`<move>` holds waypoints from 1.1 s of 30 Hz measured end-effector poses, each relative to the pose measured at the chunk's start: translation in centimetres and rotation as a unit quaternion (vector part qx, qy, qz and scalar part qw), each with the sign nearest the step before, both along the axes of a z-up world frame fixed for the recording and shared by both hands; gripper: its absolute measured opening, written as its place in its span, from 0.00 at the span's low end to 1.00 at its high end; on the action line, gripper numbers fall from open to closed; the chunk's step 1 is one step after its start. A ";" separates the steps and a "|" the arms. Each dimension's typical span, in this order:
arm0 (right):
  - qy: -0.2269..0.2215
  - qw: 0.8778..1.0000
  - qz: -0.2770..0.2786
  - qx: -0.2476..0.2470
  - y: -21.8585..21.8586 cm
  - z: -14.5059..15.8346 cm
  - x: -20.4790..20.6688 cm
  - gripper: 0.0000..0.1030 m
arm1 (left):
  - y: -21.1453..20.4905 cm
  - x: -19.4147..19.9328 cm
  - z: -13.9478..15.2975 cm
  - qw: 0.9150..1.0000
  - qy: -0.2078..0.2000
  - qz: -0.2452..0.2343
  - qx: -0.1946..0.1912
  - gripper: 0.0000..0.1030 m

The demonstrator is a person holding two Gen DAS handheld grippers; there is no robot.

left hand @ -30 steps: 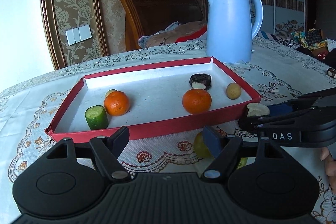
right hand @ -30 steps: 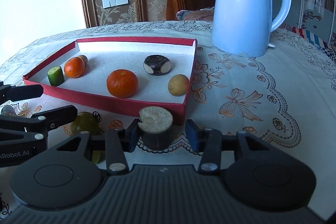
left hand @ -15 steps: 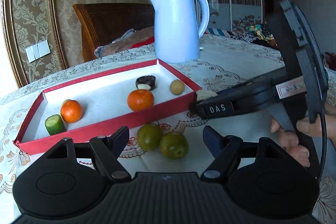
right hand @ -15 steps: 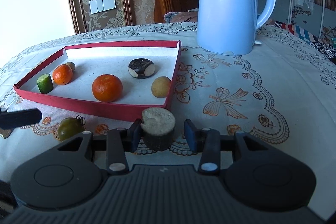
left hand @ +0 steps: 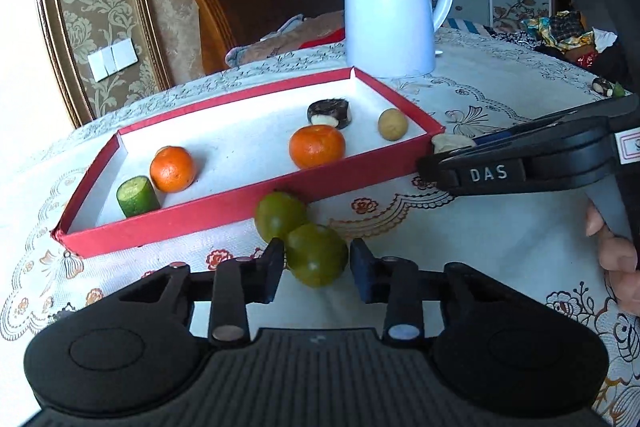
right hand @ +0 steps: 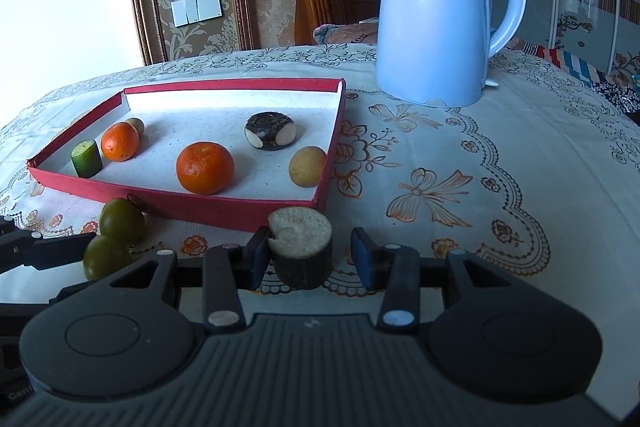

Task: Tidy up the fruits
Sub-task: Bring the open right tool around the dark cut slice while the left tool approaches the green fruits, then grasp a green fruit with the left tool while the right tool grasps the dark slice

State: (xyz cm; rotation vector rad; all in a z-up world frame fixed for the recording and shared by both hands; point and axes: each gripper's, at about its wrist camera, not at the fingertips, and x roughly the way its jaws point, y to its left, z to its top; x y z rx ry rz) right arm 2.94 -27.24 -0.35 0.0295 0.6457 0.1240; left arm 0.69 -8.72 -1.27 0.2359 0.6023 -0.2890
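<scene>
My left gripper (left hand: 316,265) is closing on a green fruit (left hand: 316,255) that lies on the tablecloth, and both pads touch it. A second green fruit (left hand: 280,213) rests against it, by the front wall of the red tray (left hand: 240,205). My right gripper (right hand: 306,255) is shut on a dark-skinned stub with a pale cut top (right hand: 300,247), just before the tray's near right corner (right hand: 320,203). Inside the tray lie two oranges (left hand: 173,169) (left hand: 317,147), a cucumber piece (left hand: 137,195), a dark round piece (left hand: 330,113) and a small tan fruit (left hand: 393,124).
A pale blue kettle (right hand: 436,15) stands behind the tray's right end. A wooden chair (left hand: 260,7) is at the table's far side. A person's hand (left hand: 616,259) holds the right gripper's handle. The embroidered tablecloth (right hand: 500,155) stretches to the right.
The left gripper moved in on the two green fruits and its jaws closed from wide apart onto the nearer one. The right gripper kept the stub and stayed by the tray corner.
</scene>
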 end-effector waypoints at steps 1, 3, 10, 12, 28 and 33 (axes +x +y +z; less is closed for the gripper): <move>0.000 1.000 0.000 0.000 0.0 0.0 0.0 0.40 | 0.4 0.2 0.1 1.000 0.004 0.004 -0.008 0.33; -0.001 1.000 0.000 -0.002 0.1 0.0 0.0 0.40 | 1.0 0.5 0.2 1.000 0.006 0.016 -0.015 0.33; -0.015 1.000 0.007 -0.012 0.5 0.2 -0.5 0.40 | 1.6 0.3 0.5 0.999 -0.003 0.022 -0.022 0.33; -0.019 1.000 0.012 -0.015 0.7 0.2 -0.6 0.35 | 1.5 0.0 0.6 1.000 -0.013 0.018 -0.020 0.33; -0.009 1.000 0.025 -0.016 0.9 0.0 -0.4 0.30 | 1.8 0.1 0.9 0.999 -0.013 0.023 -0.031 0.33; -0.011 1.000 0.022 -0.012 0.8 0.0 -0.5 0.29 | 2.1 0.1 1.2 0.999 -0.015 0.023 -0.041 0.33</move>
